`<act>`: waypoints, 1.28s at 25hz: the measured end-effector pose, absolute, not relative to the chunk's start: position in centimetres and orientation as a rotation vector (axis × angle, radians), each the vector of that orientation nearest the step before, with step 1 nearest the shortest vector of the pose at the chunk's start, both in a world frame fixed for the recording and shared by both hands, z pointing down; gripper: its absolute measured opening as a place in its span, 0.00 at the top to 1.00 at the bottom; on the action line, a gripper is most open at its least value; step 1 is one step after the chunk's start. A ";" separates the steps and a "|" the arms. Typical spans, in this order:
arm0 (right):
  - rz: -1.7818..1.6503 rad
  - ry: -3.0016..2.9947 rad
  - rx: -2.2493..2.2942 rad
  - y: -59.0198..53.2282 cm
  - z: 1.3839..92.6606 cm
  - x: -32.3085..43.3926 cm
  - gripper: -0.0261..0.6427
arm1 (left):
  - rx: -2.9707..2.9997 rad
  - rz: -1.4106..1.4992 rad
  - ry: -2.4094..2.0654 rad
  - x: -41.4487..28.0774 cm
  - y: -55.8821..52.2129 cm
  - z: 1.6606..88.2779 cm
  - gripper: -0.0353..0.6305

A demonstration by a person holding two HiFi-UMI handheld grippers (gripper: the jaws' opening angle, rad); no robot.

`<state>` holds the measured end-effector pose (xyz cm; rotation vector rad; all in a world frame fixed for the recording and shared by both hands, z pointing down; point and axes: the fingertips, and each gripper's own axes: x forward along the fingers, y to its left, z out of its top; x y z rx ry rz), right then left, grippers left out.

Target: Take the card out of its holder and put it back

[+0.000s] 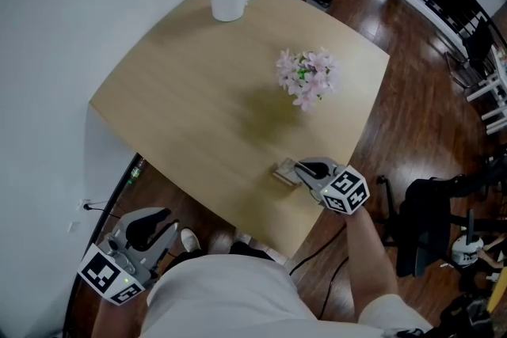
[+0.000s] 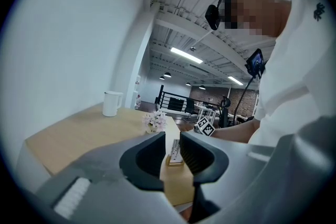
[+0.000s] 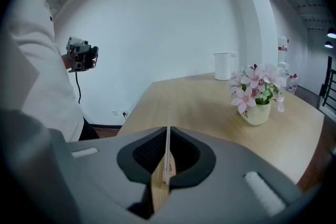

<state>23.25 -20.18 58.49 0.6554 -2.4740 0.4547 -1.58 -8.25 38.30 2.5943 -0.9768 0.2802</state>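
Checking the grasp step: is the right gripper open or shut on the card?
Shut. In its own view the right gripper has both jaws pressed against the thin upright card.

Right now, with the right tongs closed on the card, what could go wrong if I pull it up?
1. The holder is small and stands near the front edge of the table. The left tongs hang open away from it, so it may lift with the card or slide off.
2. The right tongs pinch a thin card, and a tilted pull may bend it.
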 end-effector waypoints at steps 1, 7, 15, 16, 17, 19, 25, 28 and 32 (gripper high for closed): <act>0.446 -2.472 0.654 -20.2 58.1 23.2 0.93 | 2.595 0.276 -0.977 -1.7 -8.2 38.3 0.81; 0.383 -2.448 0.656 -20.0 55.2 23.0 0.93 | 2.615 0.252 -0.966 -2.5 -7.7 38.0 0.81; 0.277 -2.421 0.765 -18.5 49.8 21.5 0.93 | 2.676 0.197 -0.893 -4.9 -6.7 37.3 0.81; 0.271 -2.418 0.780 -18.2 49.3 21.1 0.93 | 2.685 0.194 -0.882 -5.4 -6.5 37.3 0.81; 0.268 -2.415 0.791 -17.7 48.9 20.6 0.93 | 2.696 0.193 -0.871 -5.9 -6.3 37.2 0.81; 0.262 -2.413 0.805 -16.4 48.0 19.2 0.93 | 2.718 0.190 -0.851 -7.1 -5.7 37.0 0.81; 0.248 -2.426 0.800 -11.4 46.3 12.5 0.93 | 2.754 0.175 -0.805 -12.1 -3.4 36.5 0.81; 0.248 -2.439 0.772 -8.1 45.7 8.4 0.93 | 2.758 0.171 -0.792 -14.8 -2.0 36.6 0.81; 0.251 -2.463 0.735 -3.6 45.1 2.9 0.93 | 2.776 0.167 -0.777 -17.8 -0.5 36.7 0.81</act>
